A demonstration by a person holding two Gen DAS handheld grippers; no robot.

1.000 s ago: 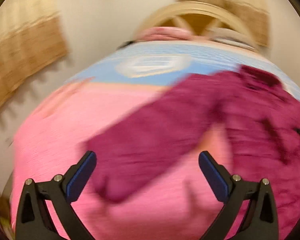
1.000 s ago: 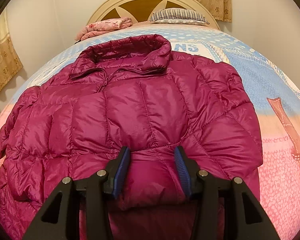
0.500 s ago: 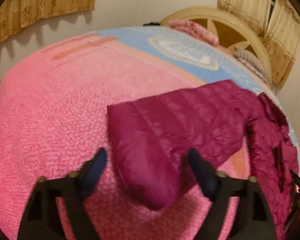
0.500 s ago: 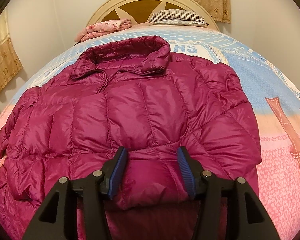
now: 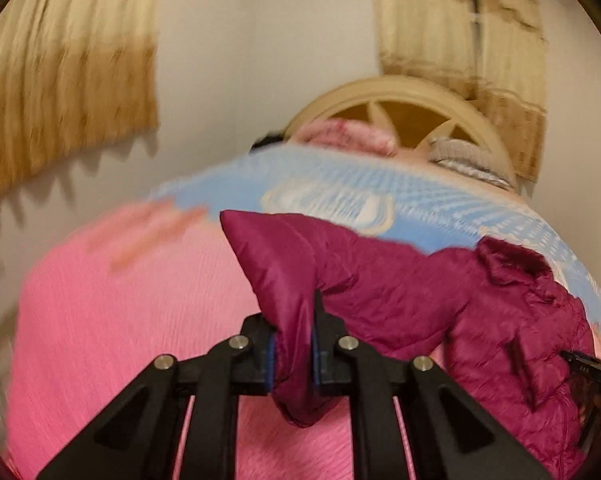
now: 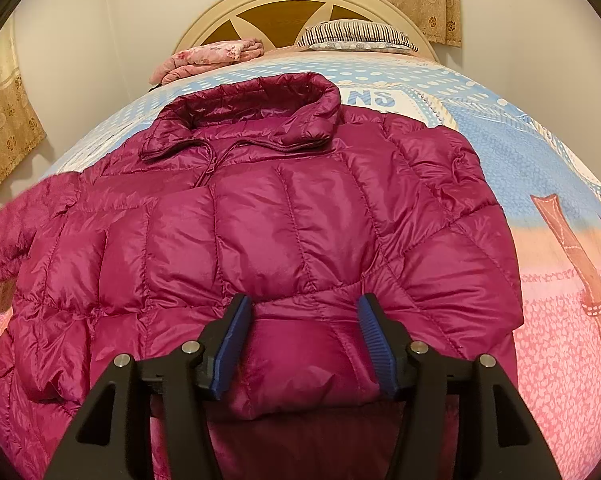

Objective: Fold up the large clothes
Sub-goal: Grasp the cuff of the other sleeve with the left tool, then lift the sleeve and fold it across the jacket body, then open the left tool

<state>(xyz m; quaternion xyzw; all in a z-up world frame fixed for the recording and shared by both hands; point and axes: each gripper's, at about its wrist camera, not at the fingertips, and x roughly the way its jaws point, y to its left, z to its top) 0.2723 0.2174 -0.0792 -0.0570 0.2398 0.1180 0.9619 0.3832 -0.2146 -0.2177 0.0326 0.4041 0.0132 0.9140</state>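
A magenta puffer jacket (image 6: 284, 220) lies front up on the bed, collar toward the headboard. In the left wrist view its outstretched sleeve (image 5: 284, 272) rises off the pink cover. My left gripper (image 5: 294, 344) is closing on the cuff, and both pads pinch the fabric. In the right wrist view, the same sleeve (image 6: 16, 224) trails off at the left edge. My right gripper (image 6: 304, 320) hovers over the jacket's lower front. Its jaws are opening, and a puffy folded sleeve end (image 6: 300, 360) lies loose between them.
The bed cover (image 6: 560, 340) is pink near me and blue toward the cream headboard (image 6: 300, 4). A striped pillow (image 6: 356, 36) and a folded pink floral blanket (image 6: 208, 56) lie at the head. Beige curtains (image 6: 4, 128) hang on the walls around the bed.
The left jaws went from wide open to shut on the sleeve cuff and lifted it off the cover. The right jaws spread a little wider over the folded sleeve end.
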